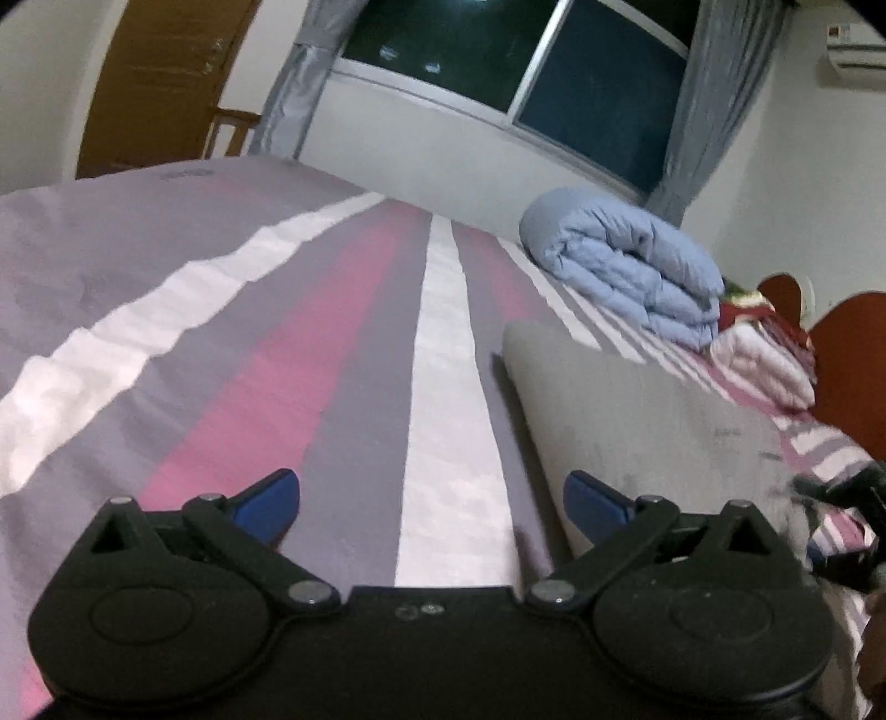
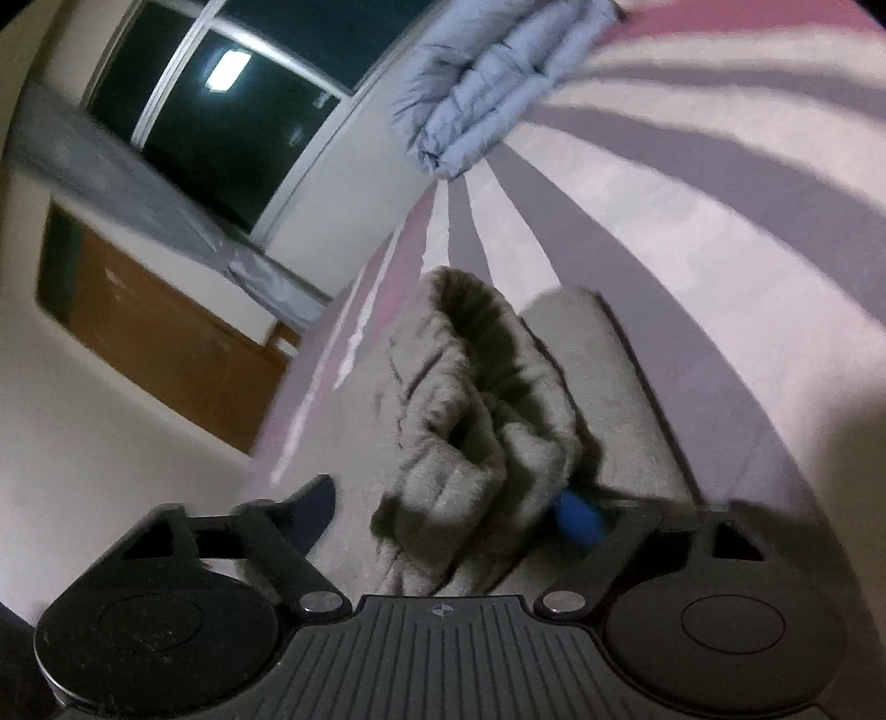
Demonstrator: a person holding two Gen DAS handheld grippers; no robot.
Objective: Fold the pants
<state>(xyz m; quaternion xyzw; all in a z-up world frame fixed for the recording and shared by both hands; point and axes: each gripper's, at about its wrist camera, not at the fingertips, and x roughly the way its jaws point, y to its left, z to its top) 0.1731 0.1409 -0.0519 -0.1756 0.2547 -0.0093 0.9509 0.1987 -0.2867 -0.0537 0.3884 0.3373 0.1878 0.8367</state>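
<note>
Pants (image 1: 653, 421) lie on the bed (image 1: 277, 343), right of the left claw (image 1: 432, 507); a folded duvet (image 1: 626, 260) sits behind, below the window (image 1: 526, 50).

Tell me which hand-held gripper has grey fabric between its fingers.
The right hand-held gripper: bunched grey fleece pants sit between its fingers; the left hand-held gripper gapes over bare bedsheet.

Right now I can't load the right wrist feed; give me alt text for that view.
The right gripper has a bunched fold of the grey pants between its blue-padded fingers, the jaws not fully closed. The rest of the pants lies flat on a bed with pink, grey and white stripes. Beyond are a folded blue quilt, a dark window and a wooden door.
</note>
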